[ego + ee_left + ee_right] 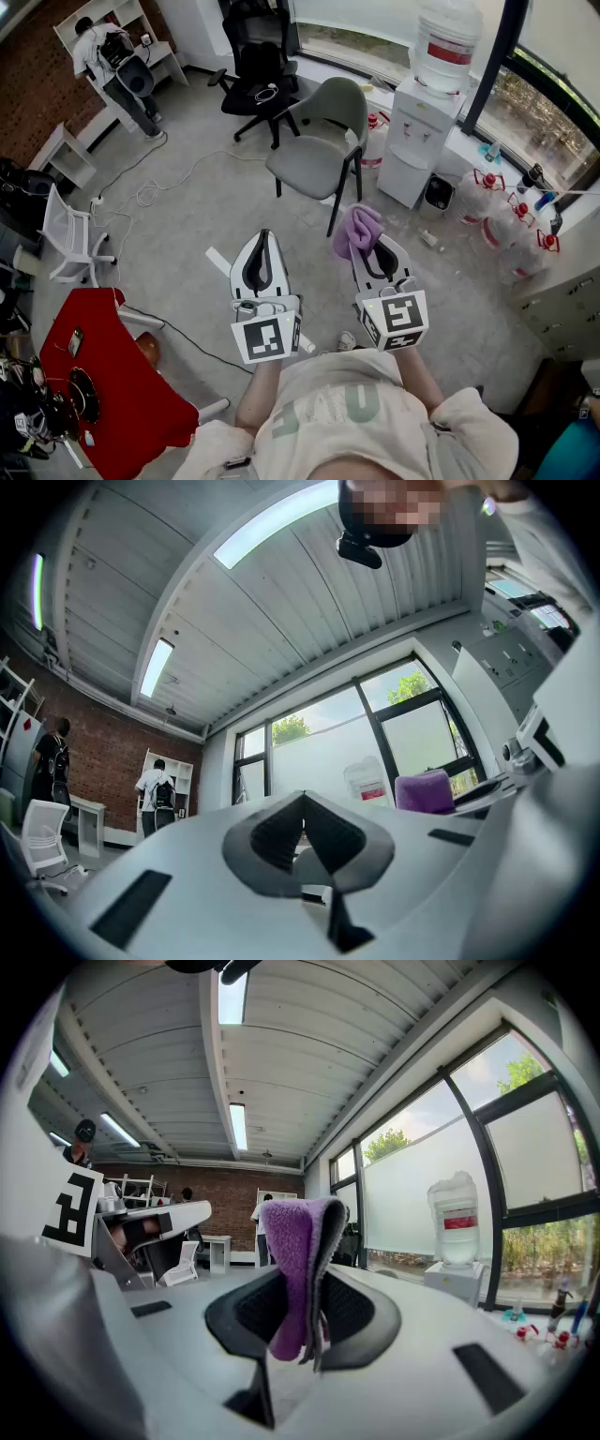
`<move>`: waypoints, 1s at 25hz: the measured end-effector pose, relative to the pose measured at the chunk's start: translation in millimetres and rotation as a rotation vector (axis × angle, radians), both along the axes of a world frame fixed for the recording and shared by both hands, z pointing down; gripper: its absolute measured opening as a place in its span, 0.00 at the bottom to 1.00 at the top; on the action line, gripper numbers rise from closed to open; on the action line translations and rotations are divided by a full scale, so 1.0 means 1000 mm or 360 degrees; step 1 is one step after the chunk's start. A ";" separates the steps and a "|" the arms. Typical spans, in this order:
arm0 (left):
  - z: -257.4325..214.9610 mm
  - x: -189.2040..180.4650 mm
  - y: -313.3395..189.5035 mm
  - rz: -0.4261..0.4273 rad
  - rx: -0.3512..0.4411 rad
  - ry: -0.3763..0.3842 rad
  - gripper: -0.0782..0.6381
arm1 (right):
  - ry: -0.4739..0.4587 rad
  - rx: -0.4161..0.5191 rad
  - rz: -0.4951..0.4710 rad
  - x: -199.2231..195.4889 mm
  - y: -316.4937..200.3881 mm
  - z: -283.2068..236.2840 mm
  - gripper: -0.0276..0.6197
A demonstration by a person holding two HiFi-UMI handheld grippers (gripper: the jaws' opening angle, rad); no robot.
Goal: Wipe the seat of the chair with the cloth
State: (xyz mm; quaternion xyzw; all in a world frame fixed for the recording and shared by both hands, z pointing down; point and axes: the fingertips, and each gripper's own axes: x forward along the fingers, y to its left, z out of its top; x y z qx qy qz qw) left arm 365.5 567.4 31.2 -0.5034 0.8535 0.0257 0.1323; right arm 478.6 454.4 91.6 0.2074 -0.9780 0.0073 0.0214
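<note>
Left hand-held gripper (263, 246), on the near side of the grey chair (323, 141) and left of its seat (307, 167), has its jaws pressed together with nothing between them. Right hand-held gripper (371, 251), also short of the chair, is clamped on a folded purple cloth (356, 230). The cloth's long axis runs along the jaws; its rounded folded end sticks out past the tips, pointing away from the person towards the chair. The seat is bare.
</note>
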 end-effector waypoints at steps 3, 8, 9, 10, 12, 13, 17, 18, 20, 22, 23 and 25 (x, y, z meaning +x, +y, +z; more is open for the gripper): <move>0.002 0.000 -0.007 0.0034 0.0013 0.0037 0.13 | 0.0004 0.0013 0.0022 0.001 -0.006 -0.001 0.18; -0.002 -0.007 -0.013 0.0024 0.0020 0.0034 0.13 | -0.0016 -0.0029 0.0043 -0.002 -0.019 0.000 0.18; -0.001 -0.009 -0.014 0.0017 0.0017 0.0033 0.13 | -0.0019 -0.0047 0.0050 -0.002 -0.023 0.002 0.18; 0.000 -0.011 -0.016 0.0008 0.0013 0.0035 0.13 | -0.0020 -0.0063 0.0057 -0.002 -0.027 0.003 0.18; 0.003 -0.016 -0.021 -0.0011 -0.0003 0.0041 0.13 | -0.0020 -0.0086 0.0063 -0.004 -0.035 0.007 0.18; 0.005 -0.018 -0.024 -0.0020 -0.0013 0.0044 0.13 | -0.0017 -0.0094 0.0063 -0.004 -0.040 0.009 0.18; 0.012 -0.023 -0.039 -0.0052 -0.0042 0.0041 0.13 | -0.0010 -0.0124 0.0047 -0.006 -0.058 0.020 0.18; 0.014 -0.024 -0.043 -0.0060 -0.0046 0.0040 0.13 | -0.0010 -0.0133 0.0043 -0.007 -0.062 0.022 0.18; 0.019 -0.028 -0.050 -0.0077 -0.0060 0.0049 0.13 | -0.0007 -0.0154 0.0032 -0.010 -0.071 0.027 0.18; 0.026 -0.031 -0.055 -0.0101 -0.0075 0.0070 0.13 | 0.0007 -0.0171 0.0008 -0.013 -0.077 0.033 0.18; 0.029 -0.033 -0.058 -0.0114 -0.0075 0.0078 0.13 | 0.0014 -0.0171 -0.0009 -0.015 -0.080 0.035 0.18; 0.032 -0.037 -0.066 -0.0129 -0.0062 0.0082 0.13 | 0.0023 -0.0154 -0.0036 -0.021 -0.087 0.037 0.18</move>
